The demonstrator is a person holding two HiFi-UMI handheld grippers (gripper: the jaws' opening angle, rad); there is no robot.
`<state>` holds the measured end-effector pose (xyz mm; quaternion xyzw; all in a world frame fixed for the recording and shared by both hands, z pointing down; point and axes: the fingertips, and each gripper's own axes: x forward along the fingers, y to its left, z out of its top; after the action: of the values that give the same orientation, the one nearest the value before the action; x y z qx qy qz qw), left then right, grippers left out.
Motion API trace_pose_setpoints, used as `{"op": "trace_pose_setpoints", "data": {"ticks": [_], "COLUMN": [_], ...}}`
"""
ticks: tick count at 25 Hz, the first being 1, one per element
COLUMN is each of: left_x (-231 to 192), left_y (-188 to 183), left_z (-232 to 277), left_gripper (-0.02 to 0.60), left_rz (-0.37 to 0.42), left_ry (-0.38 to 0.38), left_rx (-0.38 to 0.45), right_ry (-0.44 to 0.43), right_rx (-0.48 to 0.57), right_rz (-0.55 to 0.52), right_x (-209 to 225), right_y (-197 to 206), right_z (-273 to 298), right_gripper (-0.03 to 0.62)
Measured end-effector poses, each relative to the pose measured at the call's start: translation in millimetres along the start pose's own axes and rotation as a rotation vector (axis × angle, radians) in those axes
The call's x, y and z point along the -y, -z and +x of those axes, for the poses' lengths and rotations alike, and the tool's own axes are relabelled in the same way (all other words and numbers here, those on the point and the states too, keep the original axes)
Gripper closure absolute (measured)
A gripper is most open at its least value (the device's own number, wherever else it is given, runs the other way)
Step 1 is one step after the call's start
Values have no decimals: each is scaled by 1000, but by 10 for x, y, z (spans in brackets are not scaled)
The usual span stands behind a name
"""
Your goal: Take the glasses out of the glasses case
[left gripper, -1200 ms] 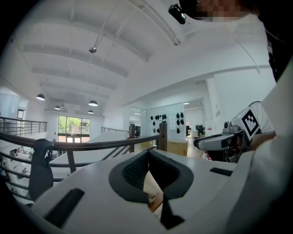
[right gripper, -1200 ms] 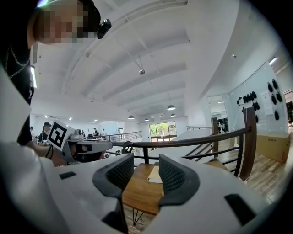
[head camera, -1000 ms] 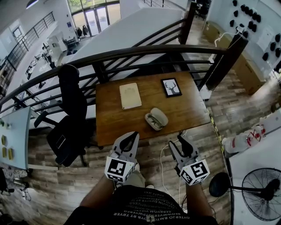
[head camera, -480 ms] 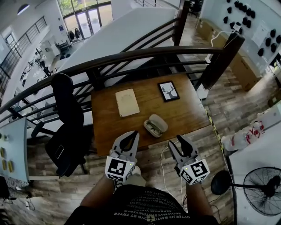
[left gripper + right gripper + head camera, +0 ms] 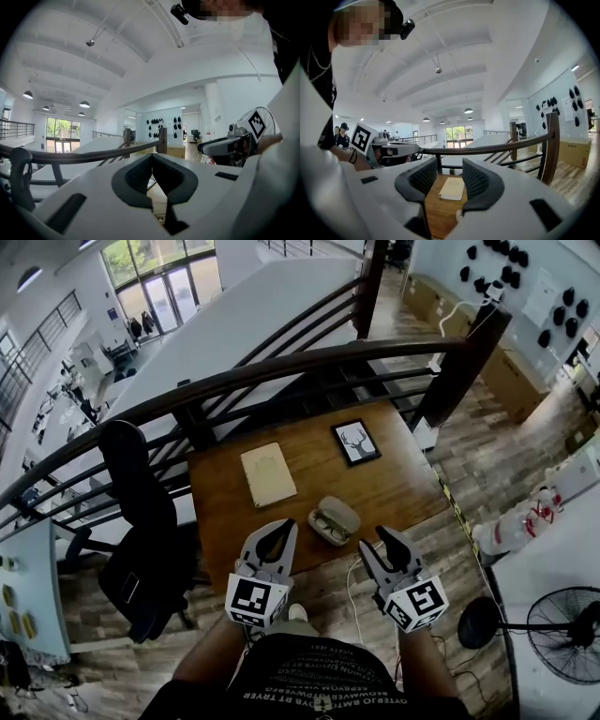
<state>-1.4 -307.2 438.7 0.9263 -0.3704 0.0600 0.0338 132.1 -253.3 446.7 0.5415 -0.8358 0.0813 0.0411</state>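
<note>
An open pale glasses case [image 5: 335, 519] lies near the front edge of the wooden table [image 5: 398, 486], with dark-rimmed glasses [image 5: 327, 518] inside it. Both grippers hang short of the table edge, in front of my body. My left gripper [image 5: 283, 527] [image 5: 152, 159] is shut with its tips touching and nothing between them, left of the case. My right gripper [image 5: 385, 538] [image 5: 450, 177] is open and empty, right of the case. Through its gap I see a cream notebook [image 5: 452, 188] on the table.
The cream notebook [image 5: 268, 474] and a framed deer picture [image 5: 356, 442] lie farther back on the table. A dark railing [image 5: 281, 371] runs behind it. A black office chair [image 5: 141, 493] stands at the left, and a floor fan [image 5: 562, 624] and a white cable [image 5: 352, 589] are at the right.
The table and case have drawn nearer and lower in the head view. Both grippers keep the same pose, left shut and right open.
</note>
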Motion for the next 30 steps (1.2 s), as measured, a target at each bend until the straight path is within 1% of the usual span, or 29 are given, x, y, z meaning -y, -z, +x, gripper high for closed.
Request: {"op": "trace_pose_setpoints", "data": {"ticks": [10,16,24,30], "left_x": [-314,-332,-351,-460], "left_y": [-15,-39,7,11], "left_z": [158,185,266,425], "left_gripper": [555,555,555,555], "left_rz": [11,1,-3,3], "left_ry": [39,55,53,33], "left_rx": [9,11,-2,-9], "right_ry": [33,49,45,28], "right_rx": [-3,-3,-4,-4], "right_rz": [-5,-7,1,9], "right_x": [0,12,86,230], "right_y": [-19,-34,-16,9], "right_z": [307,330,404,584], "right_gripper": [433,432,433,433]}}
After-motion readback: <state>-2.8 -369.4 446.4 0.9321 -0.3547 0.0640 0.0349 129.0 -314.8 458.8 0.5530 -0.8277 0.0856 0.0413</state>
